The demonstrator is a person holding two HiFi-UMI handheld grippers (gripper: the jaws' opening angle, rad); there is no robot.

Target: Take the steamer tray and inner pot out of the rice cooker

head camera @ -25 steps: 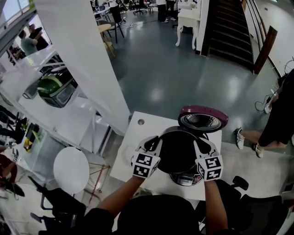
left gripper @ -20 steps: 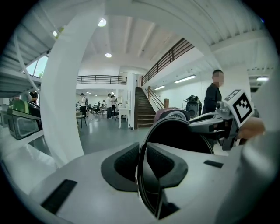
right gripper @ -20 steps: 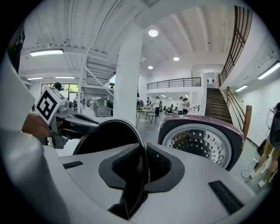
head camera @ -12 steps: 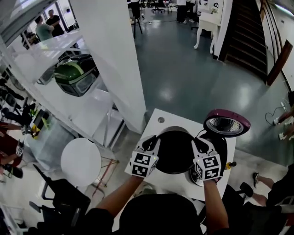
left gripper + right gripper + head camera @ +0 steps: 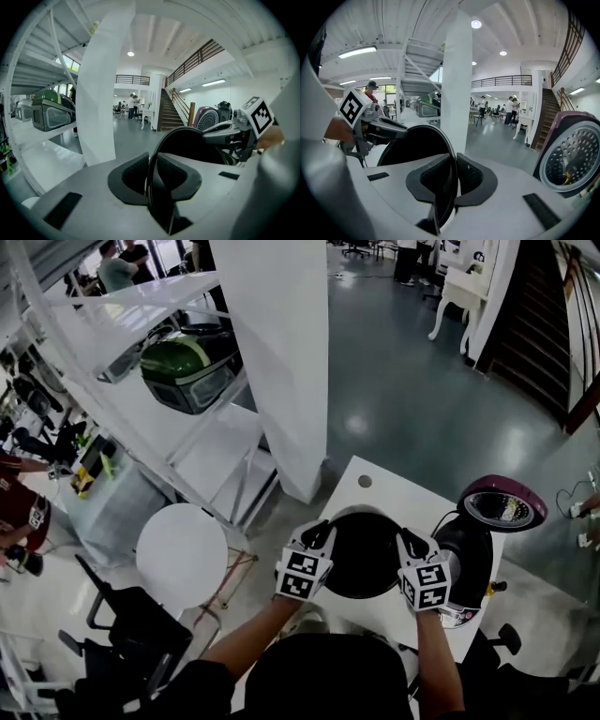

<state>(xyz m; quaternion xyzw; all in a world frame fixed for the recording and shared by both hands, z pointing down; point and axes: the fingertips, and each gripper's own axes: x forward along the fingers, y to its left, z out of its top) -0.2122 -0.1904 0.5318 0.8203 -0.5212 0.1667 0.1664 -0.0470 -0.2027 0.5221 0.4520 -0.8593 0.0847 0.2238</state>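
Note:
The black inner pot [image 5: 361,554] hangs over the white table [image 5: 375,491], to the left of the rice cooker [image 5: 469,559], held by its rim on both sides. My left gripper [image 5: 321,535] is shut on the left rim [image 5: 151,173]. My right gripper [image 5: 407,542] is shut on the right rim [image 5: 452,176]. The cooker's purple lid [image 5: 502,505] stands open, its inner plate [image 5: 572,159] showing in the right gripper view. No steamer tray is in sight.
A white pillar [image 5: 281,352] rises just beyond the table's left corner. White shelving [image 5: 187,418] with a green appliance [image 5: 183,367] stands at the left. A round white stool [image 5: 181,554] and a black chair [image 5: 131,634] sit low at the left. Grey floor [image 5: 403,399] lies beyond.
Both grippers have carried the inner pot leftwards, off the cooker and over the bare table. The cooker's body now shows to the pot's right.

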